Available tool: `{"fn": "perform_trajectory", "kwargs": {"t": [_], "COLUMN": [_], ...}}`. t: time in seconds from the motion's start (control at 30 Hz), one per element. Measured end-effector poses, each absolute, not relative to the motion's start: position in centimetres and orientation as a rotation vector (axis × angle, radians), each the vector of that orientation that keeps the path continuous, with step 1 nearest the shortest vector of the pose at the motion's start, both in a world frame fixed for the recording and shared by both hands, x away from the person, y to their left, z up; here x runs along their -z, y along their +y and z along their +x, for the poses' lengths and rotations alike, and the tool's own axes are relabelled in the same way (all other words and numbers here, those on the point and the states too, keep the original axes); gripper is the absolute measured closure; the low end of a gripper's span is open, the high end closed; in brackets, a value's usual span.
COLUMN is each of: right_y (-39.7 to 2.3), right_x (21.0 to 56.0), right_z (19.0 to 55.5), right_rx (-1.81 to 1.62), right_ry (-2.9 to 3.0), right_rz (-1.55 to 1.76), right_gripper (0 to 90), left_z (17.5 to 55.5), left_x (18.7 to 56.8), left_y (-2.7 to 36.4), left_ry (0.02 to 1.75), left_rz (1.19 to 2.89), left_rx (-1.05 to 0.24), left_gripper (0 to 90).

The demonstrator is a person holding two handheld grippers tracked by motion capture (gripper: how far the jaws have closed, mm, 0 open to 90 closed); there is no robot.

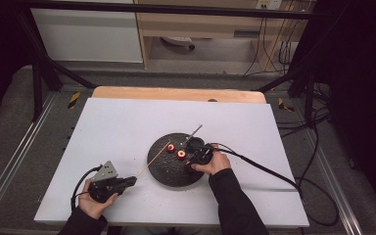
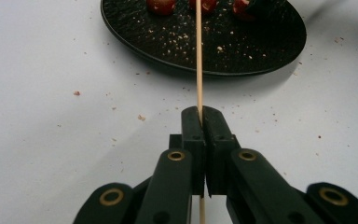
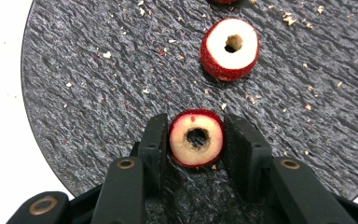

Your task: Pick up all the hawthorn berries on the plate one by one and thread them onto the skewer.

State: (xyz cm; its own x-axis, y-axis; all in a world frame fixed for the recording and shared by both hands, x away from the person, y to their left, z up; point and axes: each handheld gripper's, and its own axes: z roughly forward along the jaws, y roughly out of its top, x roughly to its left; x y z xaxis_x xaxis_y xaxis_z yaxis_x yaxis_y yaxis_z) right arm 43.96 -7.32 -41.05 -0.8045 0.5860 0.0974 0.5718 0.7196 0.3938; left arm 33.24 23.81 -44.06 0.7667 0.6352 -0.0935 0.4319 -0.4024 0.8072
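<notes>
Cored red fruit piece point(image 3: 196, 138), hollow through the middle, lying on the black slate plate point(image 3: 98, 93) and now squeezed between the pads of the right gripper point(image 3: 196, 140), both pads against its skin. Same piece seen from above under the right hand point(image 1: 215, 161), near the plate's right side. Thin wooden skewer point(image 2: 199, 65) clamped tight in the left gripper point(image 2: 200, 116), jaws fully together on the stick, point reaching out over the white table point(image 1: 127, 122) towards the plate edge point(image 1: 161, 171). By the look of things, a threading job at an early stage: stick secured, first piece just gripped, nothing on the skewer as yet. Left to do, judging from this: lifting the gripped piece, lining its hole up with the skewer tip, sliding it on, then likely repeating with the second cored piece point(image 3: 229, 49) farther along the plate, plus another at the frame's top edge point(image 3: 223, 1). Crumbs scattered over plate and table. No brand, label or readable writing anywhere on plate, grippers or table.
</notes>
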Motion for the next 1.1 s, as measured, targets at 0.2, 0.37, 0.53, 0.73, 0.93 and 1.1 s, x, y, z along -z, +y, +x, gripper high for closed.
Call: {"fn": "perform_trajectory", "kwargs": {"t": [0.2, 0.37, 0.53, 0.73, 0.93, 1.1], "right_y": [-7.7, -8.2, -8.9, -10.1, -10.7, -10.7], "right_x": [40.1, 39.1, 38.7, 39.1, 39.6, 40.4], "right_z": [43.8, 43.6, 43.2, 42.6, 41.5, 40.5], "right_rx": [-0.762, -0.886, -1.009, -1.196, -1.418, -1.611], "right_ry": [2.821, 2.736, 2.651, 2.522, 2.355, 2.196], "right_rz": [1.066, 1.143, 1.204, 1.283, 1.365, 1.428], "right_gripper": [62.0, 62.1, 62.2, 62.2, 62.2, 62.3], "left_z": [33.2, 33.1, 33.0, 33.0, 32.9, 32.8], "left_x": [44.1, 44.0, 44.0, 44.0, 44.0, 44.0], "left_y": [23.7, 23.7, 23.7, 23.7, 23.7, 23.6], "left_ry": [0.796, 0.795, 0.797, 0.802, 0.808, 0.813], "left_rz": [2.058, 2.054, 2.047, 2.040, 2.030, 2.016], "left_rx": [-0.292, -0.298, -0.300, -0.304, -0.308, -0.310], "left_gripper": [88.2, 88.1, 88.1, 88.1, 88.1, 88.1]}}
